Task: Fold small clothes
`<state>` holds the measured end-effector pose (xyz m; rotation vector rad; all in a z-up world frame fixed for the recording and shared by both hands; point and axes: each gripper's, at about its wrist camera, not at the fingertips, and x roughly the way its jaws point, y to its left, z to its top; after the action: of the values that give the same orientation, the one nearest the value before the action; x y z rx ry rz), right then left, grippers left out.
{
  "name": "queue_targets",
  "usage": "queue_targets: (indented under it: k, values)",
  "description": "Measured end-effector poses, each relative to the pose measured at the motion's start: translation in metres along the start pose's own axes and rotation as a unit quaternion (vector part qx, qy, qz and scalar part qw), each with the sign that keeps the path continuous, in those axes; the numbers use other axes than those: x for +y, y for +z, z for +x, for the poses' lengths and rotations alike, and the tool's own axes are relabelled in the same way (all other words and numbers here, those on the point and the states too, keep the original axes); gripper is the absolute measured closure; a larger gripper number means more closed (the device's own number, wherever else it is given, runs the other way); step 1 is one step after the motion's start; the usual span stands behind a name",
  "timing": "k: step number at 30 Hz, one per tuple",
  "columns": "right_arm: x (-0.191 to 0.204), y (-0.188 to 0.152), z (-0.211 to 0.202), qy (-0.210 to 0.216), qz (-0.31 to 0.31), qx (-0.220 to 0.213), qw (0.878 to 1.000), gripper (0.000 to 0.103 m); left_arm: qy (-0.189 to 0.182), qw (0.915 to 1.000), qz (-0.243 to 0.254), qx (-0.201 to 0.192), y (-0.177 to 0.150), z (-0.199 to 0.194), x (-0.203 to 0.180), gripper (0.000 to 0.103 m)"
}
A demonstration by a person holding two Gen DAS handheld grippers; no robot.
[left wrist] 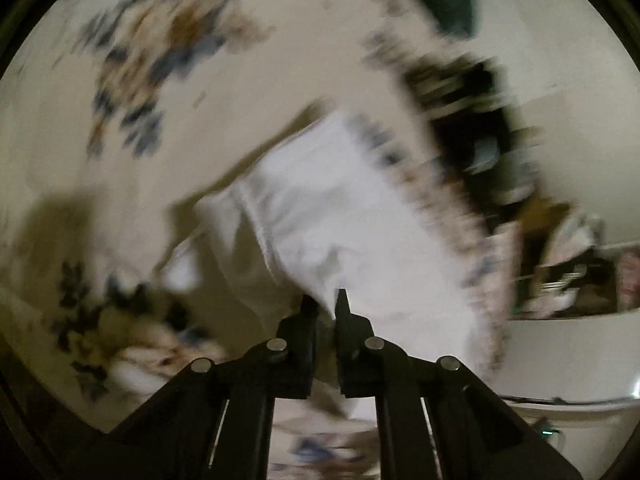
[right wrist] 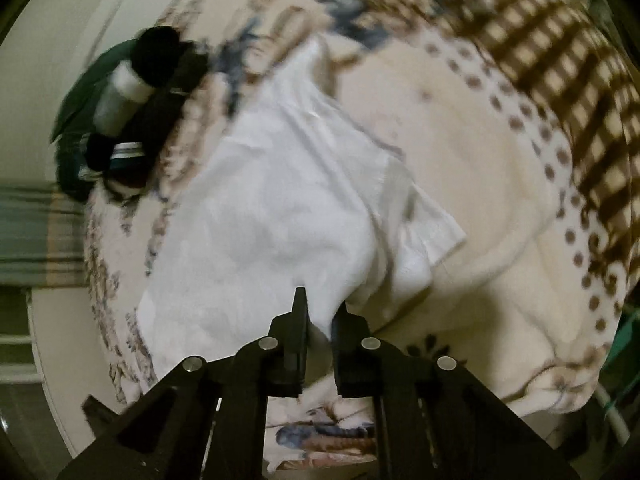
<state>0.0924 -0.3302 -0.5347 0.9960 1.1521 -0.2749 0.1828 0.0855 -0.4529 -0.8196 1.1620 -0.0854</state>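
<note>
The left black two-finger gripper is pinching the small white cotton garment; the right black gripper is clamping its hem too. Cloth is spreading toward twelve o'clock over a cream floral blanket.

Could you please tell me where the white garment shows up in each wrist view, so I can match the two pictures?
Left wrist view: the white garment fills the centre, running down into the left tongs.
Right wrist view: it spreads over the centre-left, its lower edge pinched in the right tongs.
Shared landmark: the cream flowered blanket under it.
</note>
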Motion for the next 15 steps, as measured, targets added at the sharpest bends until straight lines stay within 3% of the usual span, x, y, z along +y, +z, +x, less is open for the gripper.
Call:
queue_targets:
  k: [3,6,9,12,15]
  values:
    - [0.016,0.002,-0.023,0.044,-0.047,-0.033,0.997,0.093,-0.077,0.9947,0.046,-0.050,0.014,-0.027,-0.025,0.097]
    - [0.023,0.007,-0.040,0.099,-0.086,-0.068,0.989,0.093,-0.134,0.9842,0.071,-0.093,0.027,-0.029,-0.021,0.097]
    - [0.010,0.012,-0.036,0.104,-0.106,-0.082,0.985,0.093,-0.109,0.9876,0.064,-0.093,0.028,-0.010,0.008,0.097]
    - [-0.023,0.012,-0.011,0.072,-0.077,-0.047,0.993,0.093,-0.042,0.9976,0.033,-0.045,0.017,0.020,0.057,0.097]
    - [-0.050,0.005,0.011,0.034,-0.062,-0.008,0.997,0.090,-0.006,0.9999,0.008,-0.005,0.002,0.032,0.084,0.097]
